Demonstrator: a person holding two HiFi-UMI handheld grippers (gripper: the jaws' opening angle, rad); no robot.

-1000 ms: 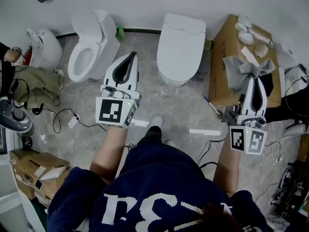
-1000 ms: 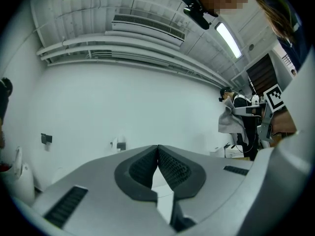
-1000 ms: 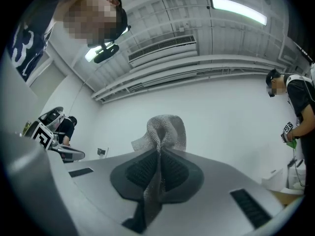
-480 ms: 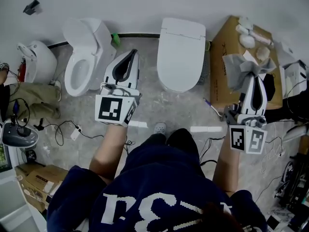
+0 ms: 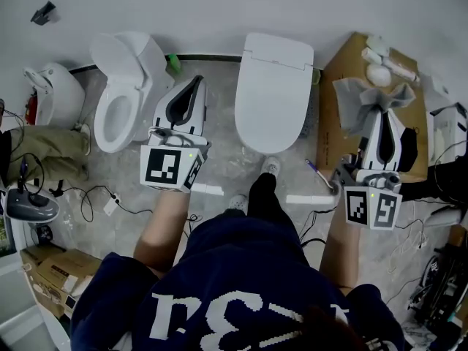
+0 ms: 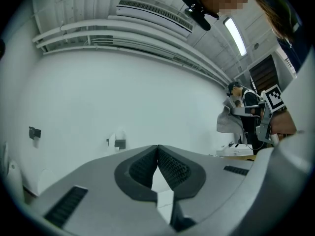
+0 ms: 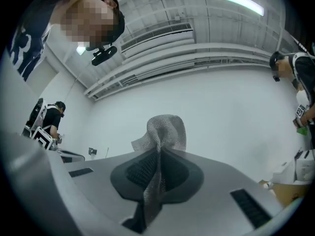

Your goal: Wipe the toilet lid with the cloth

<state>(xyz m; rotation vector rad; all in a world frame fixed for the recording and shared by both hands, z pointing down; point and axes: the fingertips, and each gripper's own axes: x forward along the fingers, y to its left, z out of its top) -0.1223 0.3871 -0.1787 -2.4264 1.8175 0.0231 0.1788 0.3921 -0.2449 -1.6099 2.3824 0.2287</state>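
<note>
Toilet lid (image 5: 272,86) now lies nearer; right hand-held gripper (image 5: 382,114) clamps cloth (image 5: 358,101); left gripper view alone shows left hand-held gripper (image 6: 157,151) closed, empty

Your grey, mesh-textured cloth (image 7: 165,132) is pinched between the closed jaws of your right gripper (image 5: 385,119), its loose end bunched and fanned out past the tips. The white toilet lid (image 5: 272,93) lies shut and flat, well apart to the cloth's left.
</note>
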